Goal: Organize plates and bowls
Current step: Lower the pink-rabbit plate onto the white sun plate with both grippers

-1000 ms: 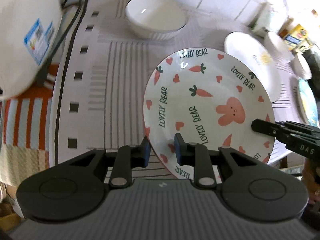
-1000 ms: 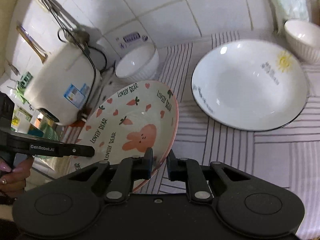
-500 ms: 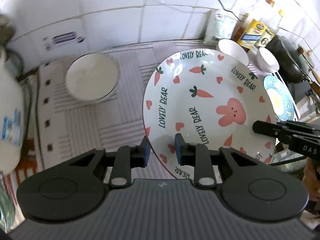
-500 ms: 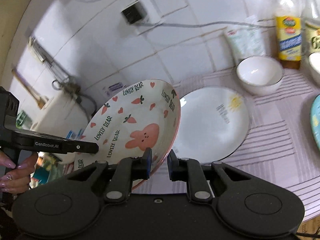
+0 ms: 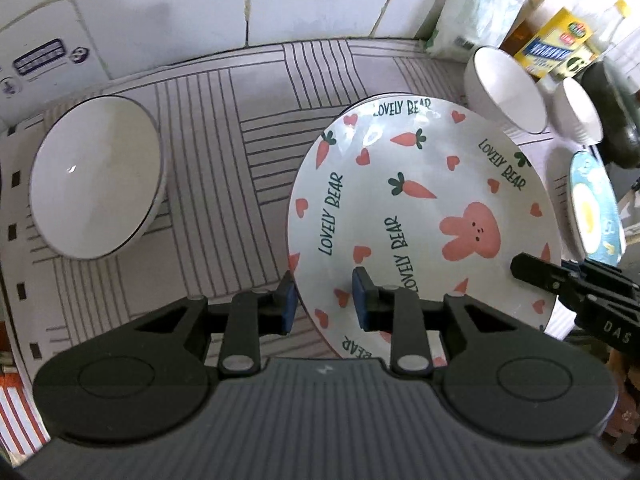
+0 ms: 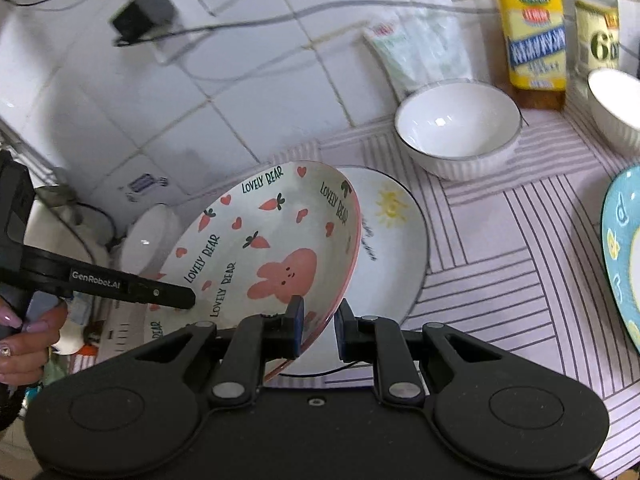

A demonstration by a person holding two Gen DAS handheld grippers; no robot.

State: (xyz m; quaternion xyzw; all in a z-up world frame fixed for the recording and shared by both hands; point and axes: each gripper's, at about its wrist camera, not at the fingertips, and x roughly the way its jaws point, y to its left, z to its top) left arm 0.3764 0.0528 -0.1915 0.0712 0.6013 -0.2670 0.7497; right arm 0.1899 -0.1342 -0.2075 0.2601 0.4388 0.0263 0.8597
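While the stack is unfinished:
Tongs: left gripper (image 5: 322,300) and right gripper (image 6: 318,326) clamp the rabbit plate (image 5: 420,216) by opposite rims.
Plate: tilted above sun plate (image 6: 394,236).
Left: bowls (image 6: 458,128), blue plate (image 6: 624,252) unsorted.

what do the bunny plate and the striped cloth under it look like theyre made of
Bunny plate: likely glazed ceramic, though melamine is possible; glossy white with a bright glare spot, printed carrots and hearts, pink rim. Striped cloth: seems a matte woven fabric or coated table cover, with no shine; the weave is too blurred to tell.
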